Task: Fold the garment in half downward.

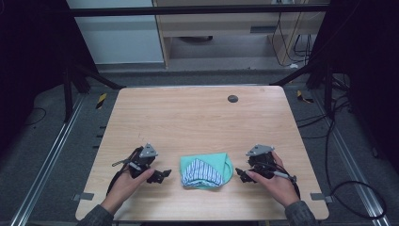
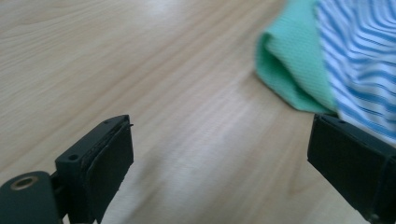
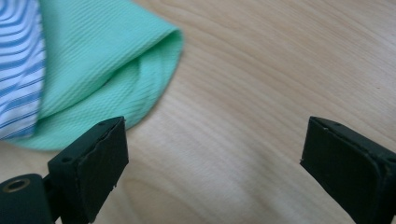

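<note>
1. Near the front edge of the wooden table (image 1: 197, 117), about midway between its left and right edges, a folded green cloth (image 1: 207, 170) was seen lying flat.
2. On top of the green cloth, toward its front part, a piece of blue-and-white striped fabric (image 1: 201, 173) was laid.
3. The left gripper (image 1: 160, 176) was held by the person's left hand (image 1: 127, 184) just beside the left side of the cloth, not touching it.
4. In the left gripper view, the jaws were seen spread wide with only bare wood between them; the green cloth (image 2: 292, 70) and the striped fabric (image 2: 359, 60) were seen beyond the jaw at the right of that view.
5. The right gripper (image 1: 241, 174) was held by the right hand (image 1: 275, 186) just beside the right side of the cloth, also apart from it.
6. In the right gripper view, the jaws were likewise spread wide and nothing was gripped; the rounded fold of the green cloth (image 3: 107, 70) was seen above the jaw at the left of that view.
7. Near the back edge of the table, a small dark round spot (image 1: 232, 98) was noted.
</note>
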Motion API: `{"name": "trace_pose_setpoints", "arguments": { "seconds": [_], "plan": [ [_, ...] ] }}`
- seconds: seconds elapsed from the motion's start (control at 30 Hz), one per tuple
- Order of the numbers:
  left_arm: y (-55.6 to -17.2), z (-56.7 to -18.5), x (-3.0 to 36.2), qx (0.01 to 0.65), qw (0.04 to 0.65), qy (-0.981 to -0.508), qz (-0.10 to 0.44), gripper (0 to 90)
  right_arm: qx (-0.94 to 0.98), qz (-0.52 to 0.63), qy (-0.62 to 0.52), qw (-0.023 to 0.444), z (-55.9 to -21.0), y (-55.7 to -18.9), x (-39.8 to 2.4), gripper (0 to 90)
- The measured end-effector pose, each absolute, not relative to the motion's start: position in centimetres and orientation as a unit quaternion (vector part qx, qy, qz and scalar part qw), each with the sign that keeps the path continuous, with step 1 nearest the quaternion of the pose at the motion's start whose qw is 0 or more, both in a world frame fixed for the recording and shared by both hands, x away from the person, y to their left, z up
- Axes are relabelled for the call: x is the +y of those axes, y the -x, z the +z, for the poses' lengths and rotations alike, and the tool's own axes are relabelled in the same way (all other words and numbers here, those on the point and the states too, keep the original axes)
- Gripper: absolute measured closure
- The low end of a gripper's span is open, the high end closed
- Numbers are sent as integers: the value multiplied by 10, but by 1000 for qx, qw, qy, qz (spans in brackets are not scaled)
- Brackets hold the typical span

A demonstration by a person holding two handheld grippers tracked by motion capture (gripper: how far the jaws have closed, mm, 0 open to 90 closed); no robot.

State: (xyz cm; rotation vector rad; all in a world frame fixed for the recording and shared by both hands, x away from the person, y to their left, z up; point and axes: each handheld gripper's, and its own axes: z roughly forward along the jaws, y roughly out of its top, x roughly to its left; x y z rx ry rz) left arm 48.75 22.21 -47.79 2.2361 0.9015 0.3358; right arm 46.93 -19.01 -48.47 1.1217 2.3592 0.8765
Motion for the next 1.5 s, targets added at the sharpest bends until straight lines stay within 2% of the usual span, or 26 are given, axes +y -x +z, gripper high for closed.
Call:
{"name": "trace_pose_setpoints", "arguments": {
  "seconds": [0.53, 0.73, 1.1, 1.4, 1.5],
  "plan": [
    [-542, -485, 245, 395, 330, -840, 169, 75, 801, 304, -474, 204, -494, -527, -210, 137],
    [-552, -493, 249, 409, 327, -833, 179, 74, 784, 318, -496, 195, -502, -538, -211, 93],
    [-565, -506, 249, 427, 338, -817, 190, 50, 736, 333, -545, 227, -509, -551, -225, 77],
    [-567, -507, 248, 430, 340, -814, 194, 35, 730, 318, -553, 244, -511, -553, -219, 48],
    [-568, -508, 248, 436, 334, -812, 196, 6, 716, 311, -573, 248, -511, -550, -215, 36]
  ]
}}
